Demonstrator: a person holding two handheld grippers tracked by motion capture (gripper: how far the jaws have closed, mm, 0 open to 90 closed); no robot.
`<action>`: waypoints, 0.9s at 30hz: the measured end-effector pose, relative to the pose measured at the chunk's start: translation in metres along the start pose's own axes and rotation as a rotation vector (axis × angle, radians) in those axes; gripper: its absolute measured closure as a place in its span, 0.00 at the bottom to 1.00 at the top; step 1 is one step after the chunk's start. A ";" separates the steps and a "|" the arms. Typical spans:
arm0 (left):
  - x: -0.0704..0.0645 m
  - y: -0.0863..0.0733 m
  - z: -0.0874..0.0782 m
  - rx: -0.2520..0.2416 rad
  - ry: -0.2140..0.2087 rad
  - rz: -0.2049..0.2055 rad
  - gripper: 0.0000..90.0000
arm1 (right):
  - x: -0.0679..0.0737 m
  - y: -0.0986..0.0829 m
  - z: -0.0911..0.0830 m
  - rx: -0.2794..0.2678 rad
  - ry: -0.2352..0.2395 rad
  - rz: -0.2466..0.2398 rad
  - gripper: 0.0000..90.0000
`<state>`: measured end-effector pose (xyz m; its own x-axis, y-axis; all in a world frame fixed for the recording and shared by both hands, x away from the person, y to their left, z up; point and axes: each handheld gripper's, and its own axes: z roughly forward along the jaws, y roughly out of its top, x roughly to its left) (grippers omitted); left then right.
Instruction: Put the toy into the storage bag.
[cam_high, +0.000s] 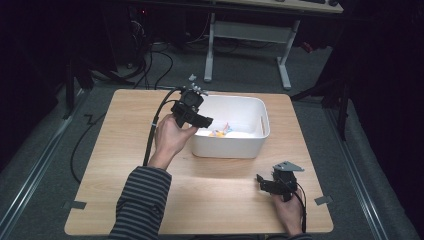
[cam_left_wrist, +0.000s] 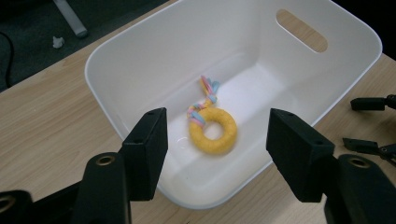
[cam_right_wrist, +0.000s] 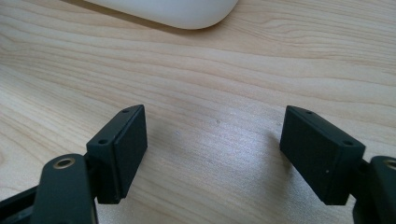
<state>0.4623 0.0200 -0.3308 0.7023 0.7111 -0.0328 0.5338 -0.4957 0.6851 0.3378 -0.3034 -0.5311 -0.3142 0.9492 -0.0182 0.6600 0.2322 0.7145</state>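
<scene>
A yellow ring toy (cam_left_wrist: 213, 130) with a pastel rope tail lies on the floor of a white plastic bin (cam_left_wrist: 140, 51), seen also as the toy (cam_high: 219, 132) in the bin (cam_high: 250, 147) from above. My left gripper (cam_left_wrist: 217, 144) hovers open above the bin's near-left rim, jaws wide apart with nothing between them; it is at the bin's left wall (cam_high: 201, 120) in the high view. My right gripper (cam_high: 265, 184) rests low over the wood table near the front right, open and empty (cam_right_wrist: 215, 149).
The wooden table (cam_high: 125, 165) has bare room left and front of the bin. The bin has a handle slot (cam_left_wrist: 301, 30) in its far wall. A desk frame and cables stand on the floor beyond the table.
</scene>
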 end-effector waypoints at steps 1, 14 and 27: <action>0.002 -0.003 -0.003 -0.008 -0.001 -0.005 0.43 | 0.000 0.000 0.000 0.000 0.000 0.002 0.26; 0.020 -0.031 -0.036 -0.090 0.004 -0.061 0.43 | 0.000 0.000 0.000 0.000 0.000 0.002 0.26; 0.035 -0.057 -0.054 -0.116 0.027 -0.092 0.42 | 0.000 0.000 0.000 0.000 -0.001 0.003 0.26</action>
<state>0.4312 0.0996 -0.3316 0.6394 0.7647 -0.0807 0.5360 -0.3680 0.7598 0.3378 -0.3032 -0.5311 -0.3120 0.9499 -0.0169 0.6608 0.2298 0.7145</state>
